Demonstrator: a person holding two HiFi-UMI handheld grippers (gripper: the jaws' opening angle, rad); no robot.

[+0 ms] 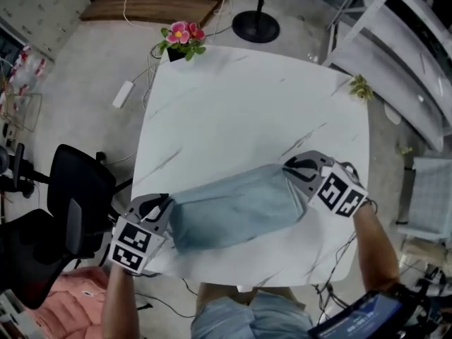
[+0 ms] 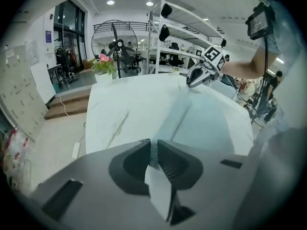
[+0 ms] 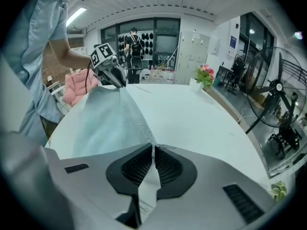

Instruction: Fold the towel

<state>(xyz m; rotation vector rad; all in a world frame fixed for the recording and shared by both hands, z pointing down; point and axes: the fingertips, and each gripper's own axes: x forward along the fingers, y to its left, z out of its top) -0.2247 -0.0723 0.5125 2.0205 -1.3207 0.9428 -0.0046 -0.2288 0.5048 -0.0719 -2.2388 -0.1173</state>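
**Hands.** Both forearms come in from the near side of the table (image 1: 233,97), and both tools slant downward. The left hand (image 1: 131,249) sits at the near-left corner. The right hand (image 1: 346,193) is further up the picture, just inside the right edge.

**Left tongs** (image 2: 152,150). Closed on a corner of the towel (image 1: 233,207); a fold of pale cloth is pinched between the dark pads.

**Right tongs** (image 3: 152,153). Clamped on the opposite end of the towel, with cloth passing through the pads and hanging behind them.

**Towel.** Light blue-grey. It spans from one pair of tongs to the other as a slanted band over the near part of the table, its left end lower in the head view. Whether its middle rests on the top cannot be told.

**Edges and room.**
- The left end lies close to the table's near-left corner.
- Beyond the towel, the white veined top runs open to a flowerpot (image 1: 182,39) at the far-left corner and a small plant (image 1: 361,87) at the far-right edge.
- A black chair (image 1: 78,189) stands just beside the left edge.
- White shelving (image 1: 402,55) stands off the right side.
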